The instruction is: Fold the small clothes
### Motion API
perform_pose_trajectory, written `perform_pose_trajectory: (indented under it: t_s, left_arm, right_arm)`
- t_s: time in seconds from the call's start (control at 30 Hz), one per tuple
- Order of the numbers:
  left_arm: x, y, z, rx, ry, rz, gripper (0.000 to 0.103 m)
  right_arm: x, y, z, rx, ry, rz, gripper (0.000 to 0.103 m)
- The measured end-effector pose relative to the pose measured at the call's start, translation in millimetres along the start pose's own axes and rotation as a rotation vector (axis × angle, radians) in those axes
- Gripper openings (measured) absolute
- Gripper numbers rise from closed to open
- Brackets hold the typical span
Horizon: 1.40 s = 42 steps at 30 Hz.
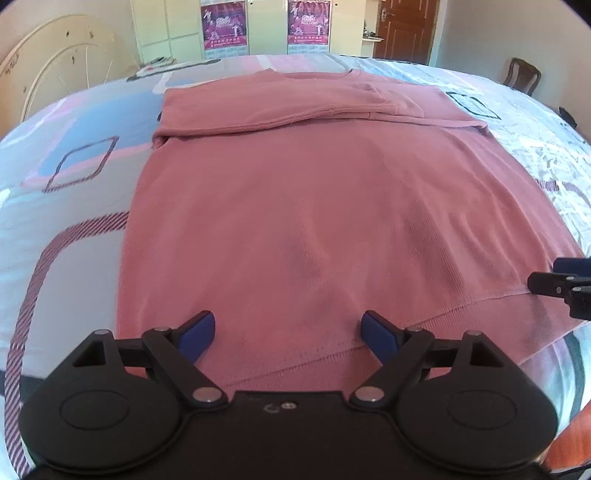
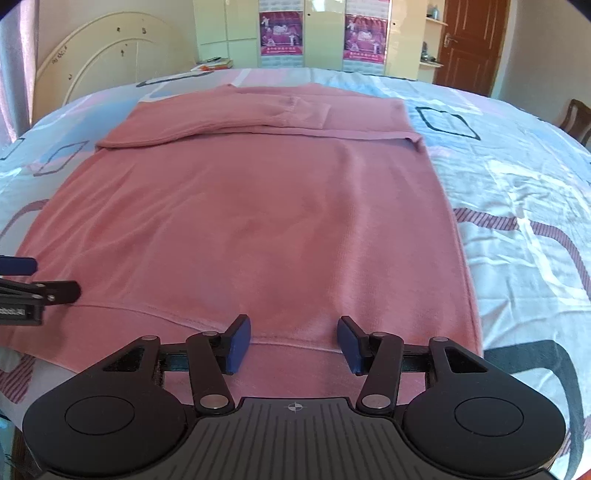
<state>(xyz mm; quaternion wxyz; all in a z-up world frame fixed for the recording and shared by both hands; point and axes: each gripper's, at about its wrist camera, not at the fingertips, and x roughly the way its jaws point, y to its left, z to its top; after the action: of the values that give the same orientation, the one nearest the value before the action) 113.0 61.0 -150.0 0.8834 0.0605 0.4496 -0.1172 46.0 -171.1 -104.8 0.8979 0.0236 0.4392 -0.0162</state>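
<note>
A pink sweater (image 1: pixel 314 206) lies flat on the bed, its sleeves folded across the chest at the far end. It also shows in the right wrist view (image 2: pixel 258 221). My left gripper (image 1: pixel 288 334) is open and empty over the near hem, left half. My right gripper (image 2: pixel 293 341) is open and empty over the near hem, right half. The right gripper's tip shows at the right edge of the left wrist view (image 1: pixel 561 284). The left gripper's tip shows at the left edge of the right wrist view (image 2: pixel 33 280).
The bed has a patterned sheet (image 1: pixel 74 192) of pale blue, pink and white. A cream headboard (image 1: pixel 62 62) stands at the far left. Wardrobes with posters (image 2: pixel 280 33) and a brown door (image 2: pixel 469 40) line the far wall. A wooden chair (image 1: pixel 522 75) stands at the right.
</note>
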Motion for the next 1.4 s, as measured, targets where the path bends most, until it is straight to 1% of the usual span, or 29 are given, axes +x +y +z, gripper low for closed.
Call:
perform_pose_trajectory:
  t_s: [0.1, 0.2, 0.37, 0.53, 0.67, 0.7, 0.77, 0.8, 0.83, 0.9, 1.0, 1.07, 1.13, 1.17, 1.2, 1.27, 1.3, 1.33, 1.4]
  left_arm:
    - [-9.1, 14.3, -6.4, -0.044, -0.010, 0.006, 0.086]
    - [-19.8, 28.0, -15.4, -0.053, -0.030, 0.036, 0.086]
    - [-26.5, 47.8, -27.1, -0.079, -0.014, 0.064, 0.085]
    - [-27.5, 67.9, -37.6, -0.146, 0.006, 0.062, 0.085]
    - [-31.9, 81.8, -48.1, -0.199, 0.001, 0.057, 0.085]
    - [-32.0, 83.4, -49.5, -0.207, 0.001, 0.053, 0.085]
    - [-31.4, 84.8, -50.9, -0.212, 0.003, 0.043, 0.083]
    - [-31.0, 85.0, -50.3, -0.216, 0.005, 0.035, 0.083]
    - [-30.6, 85.0, -49.7, -0.220, 0.008, 0.016, 0.082]
    - [-29.8, 82.9, -48.5, -0.216, 0.007, -0.018, 0.076]
    - [-29.4, 80.4, -46.6, -0.213, 0.001, -0.044, 0.061]
    - [-28.6, 82.8, -44.3, -0.230, 0.005, -0.076, 0.037]
    - [-26.3, 84.8, -41.7, -0.252, 0.025, -0.115, 0.023]
    - [-24.8, 84.3, -40.2, -0.253, 0.034, -0.129, 0.019]
    - [-23.7, 83.5, -38.8, -0.246, 0.039, -0.133, 0.018]
    - [-22.4, 83.5, -35.4, -0.248, 0.046, -0.150, 0.009]
    - [-22.4, 85.4, -33.7, -0.261, 0.047, -0.161, 0.008]
    - [-22.7, 87.8, -31.5, -0.279, 0.045, -0.173, 0.007]
    - [-25.0, 89.2, -26.0, -0.296, 0.029, -0.190, 0.006]
  right_arm:
    - [-5.2, -6.9, -3.2, 0.026, 0.000, -0.013, 0.052]
    - [-12.4, -18.3, -7.2, 0.057, -0.007, -0.041, 0.052]
    - [-18.7, -36.7, -14.5, 0.094, 0.004, -0.087, 0.052]
    - [-25.0, -51.2, -17.0, 0.109, 0.004, -0.133, 0.052]
    - [-27.4, -66.6, -20.1, 0.140, 0.009, -0.177, 0.052]
    - [-27.6, -70.5, -21.2, 0.152, 0.011, -0.186, 0.053]
    - [-27.7, -77.2, -23.1, 0.170, 0.015, -0.205, 0.060]
    - [-28.2, -79.7, -24.0, 0.178, 0.012, -0.214, 0.066]
    - [-28.3, -81.8, -24.4, 0.183, 0.011, -0.221, 0.067]
    - [-26.2, -84.9, -26.1, 0.193, 0.022, -0.210, 0.067]
    - [-25.0, -89.0, -27.9, 0.239, 0.035, -0.173, 0.066]
    - [-24.4, -92.8, -28.6, 0.279, 0.042, -0.138, 0.057]
    - [-24.4, -94.2, -28.4, 0.310, 0.047, -0.105, 0.045]
    - [-24.4, -94.1, -27.2, 0.318, 0.050, -0.092, 0.040]
    - [-24.4, -93.7, -26.1, 0.324, 0.055, -0.076, 0.035]
    - [-24.5, -92.8, -24.0, 0.322, 0.061, -0.067, 0.031]
    - [-24.3, -92.4, -23.2, 0.318, 0.063, -0.064, 0.026]
    - [-24.5, -93.0, -22.5, 0.319, 0.065, -0.056, 0.018]
    - [-26.5, -93.8, -19.3, 0.329, 0.064, -0.028, 0.012]
